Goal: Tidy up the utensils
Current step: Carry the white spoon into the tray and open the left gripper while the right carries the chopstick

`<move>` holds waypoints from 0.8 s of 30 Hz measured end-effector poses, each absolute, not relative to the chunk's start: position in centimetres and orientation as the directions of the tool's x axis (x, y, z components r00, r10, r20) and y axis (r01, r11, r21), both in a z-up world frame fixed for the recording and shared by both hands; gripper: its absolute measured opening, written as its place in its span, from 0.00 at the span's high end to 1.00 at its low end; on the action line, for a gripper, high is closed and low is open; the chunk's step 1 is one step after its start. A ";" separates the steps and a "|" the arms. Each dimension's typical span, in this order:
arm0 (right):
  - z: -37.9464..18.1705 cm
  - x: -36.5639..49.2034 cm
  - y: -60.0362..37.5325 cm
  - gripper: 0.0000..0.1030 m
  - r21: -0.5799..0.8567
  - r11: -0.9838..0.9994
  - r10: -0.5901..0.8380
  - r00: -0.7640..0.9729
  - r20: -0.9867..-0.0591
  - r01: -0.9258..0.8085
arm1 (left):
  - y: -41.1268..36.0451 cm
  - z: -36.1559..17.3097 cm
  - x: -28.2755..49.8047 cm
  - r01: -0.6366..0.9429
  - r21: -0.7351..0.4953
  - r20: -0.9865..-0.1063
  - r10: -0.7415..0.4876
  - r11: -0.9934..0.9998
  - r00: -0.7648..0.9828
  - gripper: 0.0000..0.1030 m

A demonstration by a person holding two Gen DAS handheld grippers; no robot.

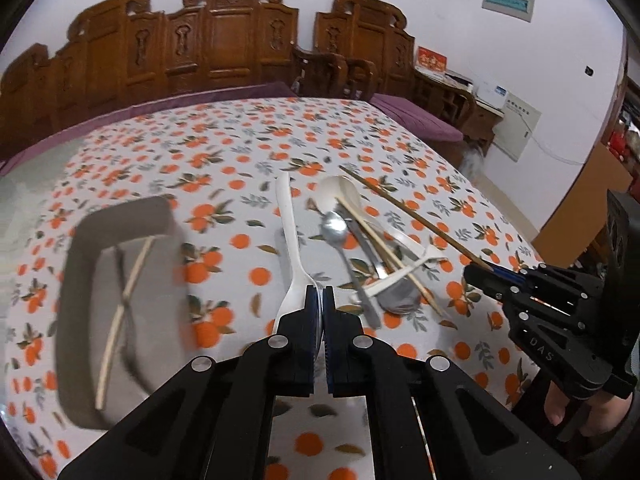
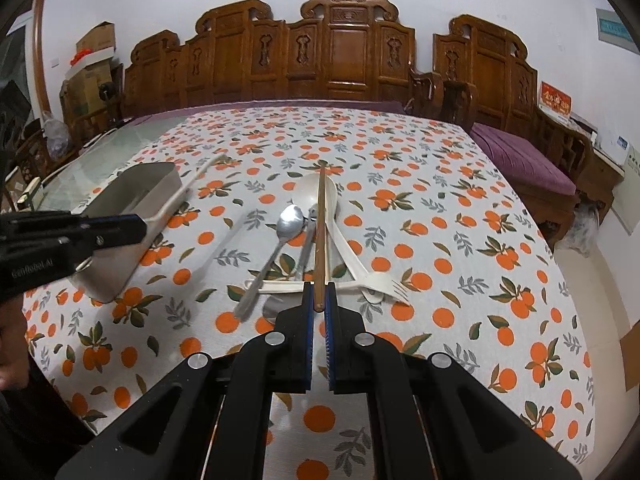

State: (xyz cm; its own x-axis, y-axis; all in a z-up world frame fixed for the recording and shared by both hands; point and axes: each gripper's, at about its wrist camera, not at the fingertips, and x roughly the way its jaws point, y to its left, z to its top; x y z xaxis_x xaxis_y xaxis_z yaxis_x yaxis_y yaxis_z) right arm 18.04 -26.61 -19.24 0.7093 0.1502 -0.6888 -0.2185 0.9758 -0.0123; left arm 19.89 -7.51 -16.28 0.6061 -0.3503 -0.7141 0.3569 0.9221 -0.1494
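My left gripper [image 1: 321, 294] is shut on a white plastic spoon [image 1: 289, 232], held above the table; it also shows in the right wrist view [image 2: 140, 225]. My right gripper [image 2: 319, 290] is shut on a brown chopstick [image 2: 320, 224], which also shows in the left wrist view [image 1: 412, 216]. A grey metal tray [image 1: 80, 320] at the left holds a pale chopstick [image 1: 124, 308] crossed over a dark one. A pile of utensils lies in the middle: a metal spoon [image 2: 286, 224], a white ladle spoon [image 2: 316, 196], a white fork [image 2: 384, 284], pale chopsticks [image 1: 384, 248].
The table has an orange-print cloth [image 2: 440, 240], with bare glass [image 2: 112, 148] at the far left. A carved wooden bench [image 2: 344, 52] with purple cushions runs behind it. Boxes [image 2: 92, 60] stand at the back left.
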 end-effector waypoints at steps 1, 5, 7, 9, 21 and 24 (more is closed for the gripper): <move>-19.1 18.0 -26.4 0.94 -0.015 0.975 0.152 0.711 -0.687 -0.223 | -6.9 -15.9 19.7 0.348 -0.147 -0.709 -0.344 0.926 0.615 0.98; -18.6 17.4 -25.1 0.94 -0.028 0.966 0.172 0.719 -0.674 -0.258 | -5.5 -14.8 19.3 0.318 -0.141 -0.698 -0.322 0.937 0.639 0.98; -18.4 17.1 -24.5 0.94 -0.033 0.961 0.182 0.720 -0.670 -0.274 | -4.9 -14.4 19.2 0.305 -0.134 -0.696 -0.309 0.943 0.649 0.98; -18.1 16.9 -23.9 0.94 -0.035 0.956 0.196 0.722 -0.664 -0.292 | -4.1 -14.1 19.0 0.290 -0.130 -0.695 -0.295 0.948 0.656 0.98; -17.0 15.6 -21.4 0.94 -0.033 0.933 0.253 0.719 -0.647 -0.359 | 0.5 -14.1 18.8 0.185 -0.094 -0.711 -0.196 0.978 0.676 0.98; -16.8 15.5 -20.9 0.94 -0.026 0.928 0.267 0.714 -0.648 -0.371 | 1.6 -14.5 19.2 0.158 -0.090 -0.718 -0.174 0.983 0.674 0.98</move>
State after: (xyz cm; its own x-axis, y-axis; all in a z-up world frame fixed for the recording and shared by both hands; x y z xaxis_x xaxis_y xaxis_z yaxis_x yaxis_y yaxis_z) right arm 15.53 -20.90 -16.81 0.7137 0.2669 -0.6476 -0.3711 0.9282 -0.0263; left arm 19.19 1.63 -14.45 0.6737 -0.1737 -0.7183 0.1577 0.9834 -0.0898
